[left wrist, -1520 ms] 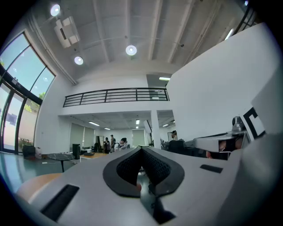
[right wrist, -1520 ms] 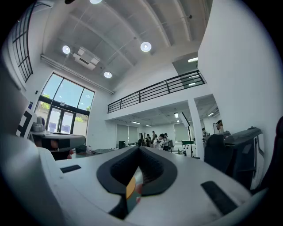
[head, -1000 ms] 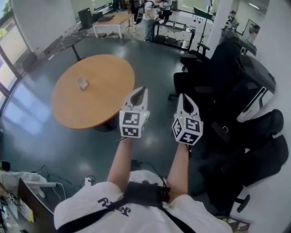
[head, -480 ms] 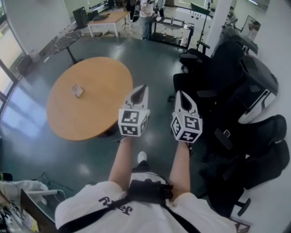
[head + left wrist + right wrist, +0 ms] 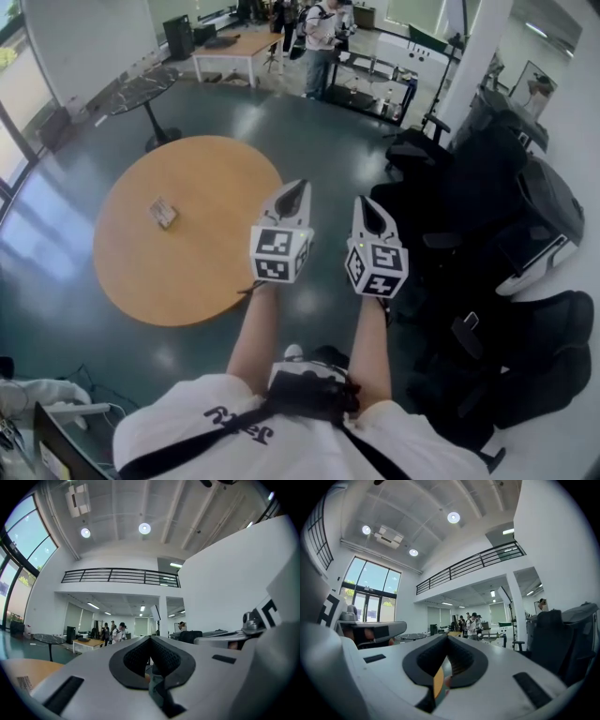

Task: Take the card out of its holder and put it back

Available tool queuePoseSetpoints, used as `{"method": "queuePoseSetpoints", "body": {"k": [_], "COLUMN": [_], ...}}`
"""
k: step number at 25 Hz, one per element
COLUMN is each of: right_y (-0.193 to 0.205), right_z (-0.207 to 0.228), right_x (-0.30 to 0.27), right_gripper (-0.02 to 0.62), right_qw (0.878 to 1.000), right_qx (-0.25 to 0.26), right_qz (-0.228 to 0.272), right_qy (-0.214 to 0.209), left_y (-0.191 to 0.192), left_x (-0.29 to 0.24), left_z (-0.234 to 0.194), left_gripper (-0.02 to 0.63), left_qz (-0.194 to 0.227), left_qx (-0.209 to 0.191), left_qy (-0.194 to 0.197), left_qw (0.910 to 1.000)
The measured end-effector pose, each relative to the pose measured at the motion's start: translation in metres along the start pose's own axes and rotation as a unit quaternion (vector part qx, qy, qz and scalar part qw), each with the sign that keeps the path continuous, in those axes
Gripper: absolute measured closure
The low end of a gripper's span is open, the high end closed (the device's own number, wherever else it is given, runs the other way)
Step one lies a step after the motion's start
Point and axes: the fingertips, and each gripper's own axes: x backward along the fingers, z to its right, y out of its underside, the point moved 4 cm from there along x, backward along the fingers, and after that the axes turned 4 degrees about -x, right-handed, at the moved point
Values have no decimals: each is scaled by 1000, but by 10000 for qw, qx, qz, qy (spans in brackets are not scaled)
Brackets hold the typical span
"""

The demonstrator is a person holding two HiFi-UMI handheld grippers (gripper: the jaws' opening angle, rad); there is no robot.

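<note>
The left gripper [image 5: 296, 187] and right gripper [image 5: 362, 202] point level, jaws together and empty, probably because the card holder [image 5: 163, 213] lies well apart on the table [image 5: 202, 277].

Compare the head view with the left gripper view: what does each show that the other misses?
Head view only: the person's arms and shirt, and the card holder seen clearly. Left gripper view only: ceiling lights, balcony railing, and, close up, the shut, empty jaws of the left gripper. Both: round table, right gripper, people by the far desk.
</note>
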Motion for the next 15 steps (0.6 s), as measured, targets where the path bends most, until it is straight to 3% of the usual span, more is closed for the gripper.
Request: {"method": "queuePoseSetpoints", "body": {"k": [3, 8, 11, 15], "right_y": [6, 20, 31, 37], "right_z": [-27, -108, -150, -209], "right_x": [-38, -98, -127, -166], "right_gripper": [577, 577, 577, 577], "right_qw": [9988, 9870, 9752, 9543], "right_qx": [-241, -286, -280, -96], "right_qz": [-104, -274, -429, -480], "right_qy": [-408, -1556, -2153, -2949], "left_y": [-1, 7, 16, 26], "left_x": [8, 37, 60, 84], "left_z": [-33, -113, -156, -214], "left_gripper": [595, 595, 595, 595], "left_qz": [-24, -108, -227, -371], "left_qx": [-65, -163, -132, -136], "left_qy": [-239, -1263, -1916, -2761], "left_qw": [9997, 9918, 9811, 9603]}}
